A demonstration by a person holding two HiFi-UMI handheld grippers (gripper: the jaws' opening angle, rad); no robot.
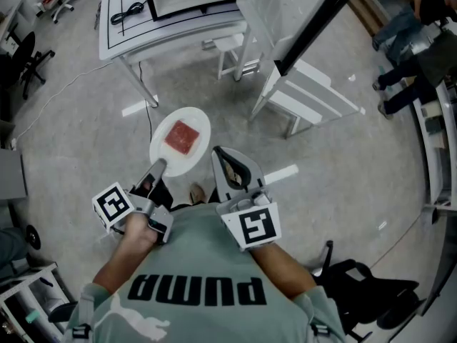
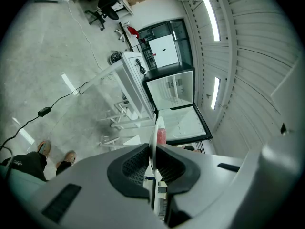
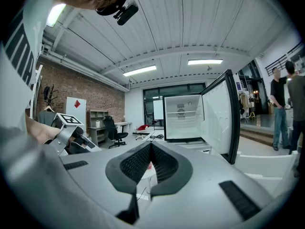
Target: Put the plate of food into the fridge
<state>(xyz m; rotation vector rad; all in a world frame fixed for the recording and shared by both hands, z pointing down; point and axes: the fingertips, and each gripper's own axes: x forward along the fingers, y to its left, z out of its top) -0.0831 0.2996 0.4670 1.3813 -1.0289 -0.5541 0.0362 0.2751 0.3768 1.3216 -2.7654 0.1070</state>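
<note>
A white plate (image 1: 191, 123) with a red square of food (image 1: 183, 137) hangs level over the floor. My left gripper (image 1: 158, 167) is shut on its near rim. In the left gripper view the plate (image 2: 158, 128) shows edge-on between the pads, with the red food (image 2: 162, 136) beside it. My right gripper (image 1: 218, 154) is just right of the plate, shut with nothing in it; its pads (image 3: 151, 149) meet. The small fridge (image 3: 182, 118) stands on a white table with its door (image 3: 218, 116) swung open, also in view as the fridge (image 2: 170, 93) ahead of the plate.
The white table (image 1: 121, 23) carries the fridge, whose open door (image 1: 314, 23) juts toward me. White frames (image 1: 303, 95) stand on the floor beneath it. People (image 1: 410, 38) stand at the far right. A black office chair (image 1: 28, 56) is at the left.
</note>
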